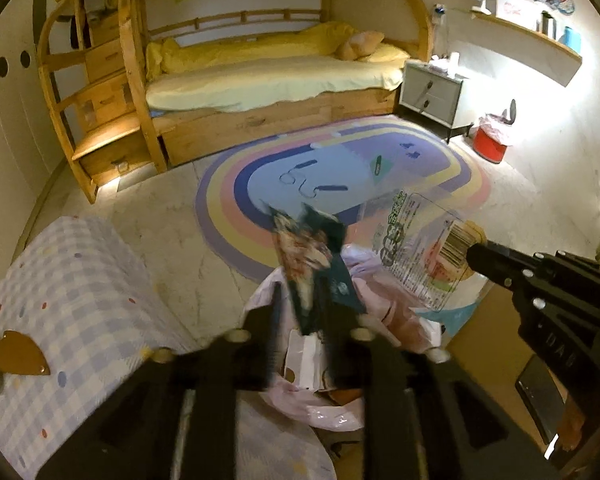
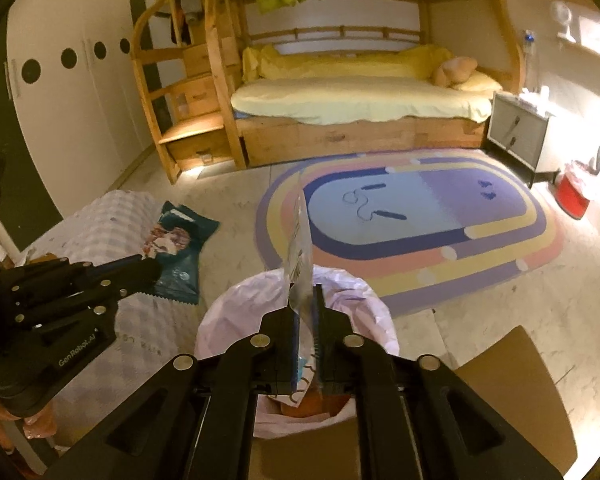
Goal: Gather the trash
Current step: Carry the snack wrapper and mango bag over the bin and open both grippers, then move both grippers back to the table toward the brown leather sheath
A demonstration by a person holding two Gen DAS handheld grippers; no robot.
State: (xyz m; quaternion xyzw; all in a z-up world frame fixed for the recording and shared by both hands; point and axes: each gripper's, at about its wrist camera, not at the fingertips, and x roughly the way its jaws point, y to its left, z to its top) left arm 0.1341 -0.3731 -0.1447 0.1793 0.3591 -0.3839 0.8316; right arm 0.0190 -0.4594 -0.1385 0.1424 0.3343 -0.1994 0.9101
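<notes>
Both grippers sit over the pink-lined trash bin (image 2: 296, 344), w/ each bringing a piece of trash to it.

Left gripper (image 1: 308, 332): jaws spread apart, dark teal snack wrapper w/ a food picture (image 1: 312, 268) standing between them. It's blurred in the left wrist view; can't tell if the pads touch it, looks let go or about to drop into the bag. In the right wrist view the same wrapper hangs at the left gripper's tip, beside the bin, over the checked cloth seat (image 2: 112, 216).

Right gripper (image 2: 304, 312): jaws nearly pressed together, pinching a clear plastic package w/ printed label & barcode (image 1: 424, 248) edge-on, right above the bin mouth.

Progress, judged: bin already has some paper & orange scraps inside, so part done. These two pieces are at the drop stage, not yet in. Left to do: a small green item (image 1: 378, 164) on the rainbow oval rug (image 1: 236, 200) may be more trash; the dark squiggles there are too small to tell.
</notes>
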